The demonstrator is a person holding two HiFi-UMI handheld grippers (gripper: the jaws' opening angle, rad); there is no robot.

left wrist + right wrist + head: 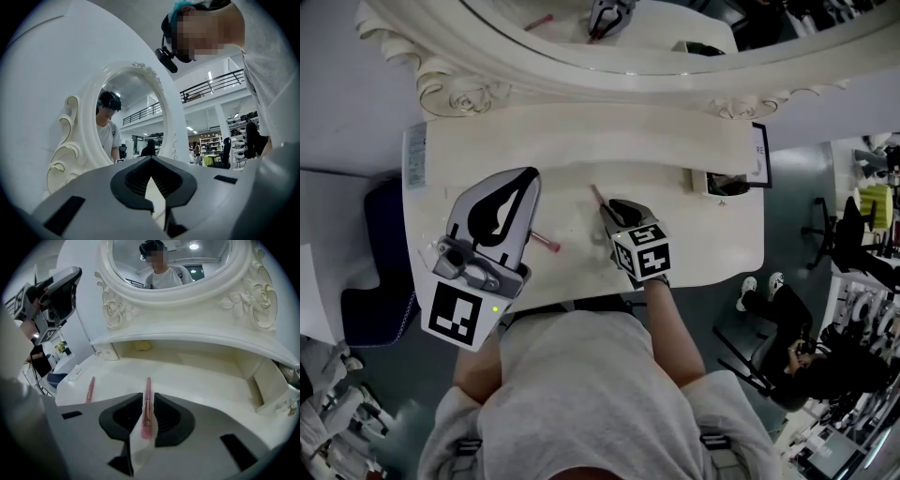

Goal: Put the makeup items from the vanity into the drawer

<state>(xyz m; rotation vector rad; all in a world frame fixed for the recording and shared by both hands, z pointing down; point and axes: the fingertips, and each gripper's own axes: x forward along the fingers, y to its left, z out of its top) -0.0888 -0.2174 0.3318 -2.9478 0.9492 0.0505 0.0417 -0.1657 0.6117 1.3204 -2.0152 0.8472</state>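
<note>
My right gripper [610,209] [148,397] is low over the middle of the white vanity top [675,234], shut on a thin pink makeup pencil [596,195] [147,411]. The pencil pokes forward past the jaws towards the mirror. A second pink pencil [546,243] [89,390] lies flat on the top to the left. My left gripper [523,183] [151,161] is held up above that pencil, tilted towards the mirror, jaws together with nothing between them. A small open white drawer [727,183] [274,390] sits at the back right of the top.
The ornate oval mirror [675,37] and a raised shelf [197,341] bound the back of the vanity. A dark blue seat [380,272] stands on the floor to the left. A framed card [759,155] stands at the right end.
</note>
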